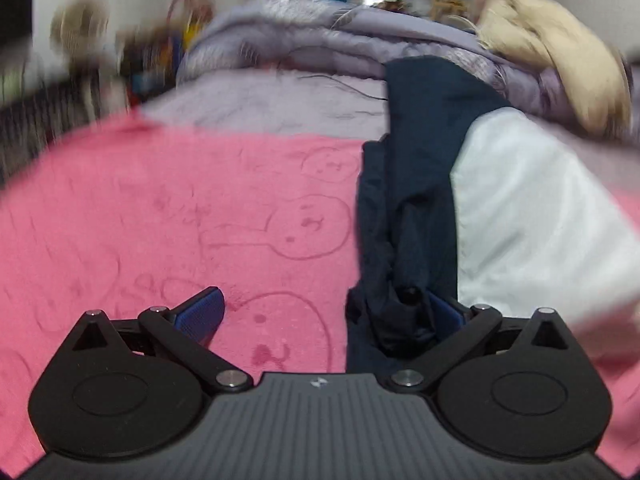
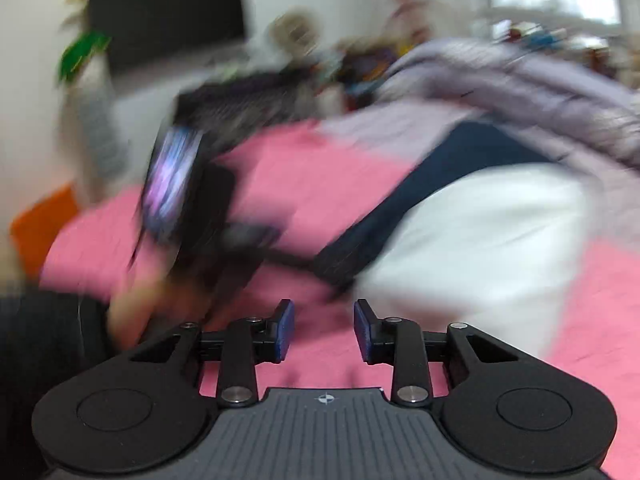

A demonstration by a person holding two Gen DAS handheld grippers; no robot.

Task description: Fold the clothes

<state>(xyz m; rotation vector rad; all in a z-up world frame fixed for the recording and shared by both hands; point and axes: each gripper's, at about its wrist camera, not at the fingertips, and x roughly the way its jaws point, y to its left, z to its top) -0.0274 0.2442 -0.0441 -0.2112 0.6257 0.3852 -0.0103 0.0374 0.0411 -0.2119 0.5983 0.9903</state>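
Two grippers are ours here, one in each hand, above a bed spread with a pink blanket stamped with cartoon outlines; in the left wrist view our left gripper sits low in the frame with its jaws spread wide, the left blue pad bare over the blanket and the right pad half buried in dark cloth, so the jaws stand open with navy fabric bunched against the right one; that fabric belongs to the navy and white garment, which runs from the lower middle of the frame up the right of centre, its white panel lying to the right of the navy part; behind it, across the upper frame, lies a heap of lilac bedding, with a cream bundle at the upper right; in the right wrist view, heavily blurred, our right gripper shows its jaws parted by a narrow gap with only pink blanket visible between them, gripping nothing; the garment there lies in the middle right of the frame, apart from those jaws; at the left of that view we make out the other gripper, smeared by motion, and cannot tell more of it.
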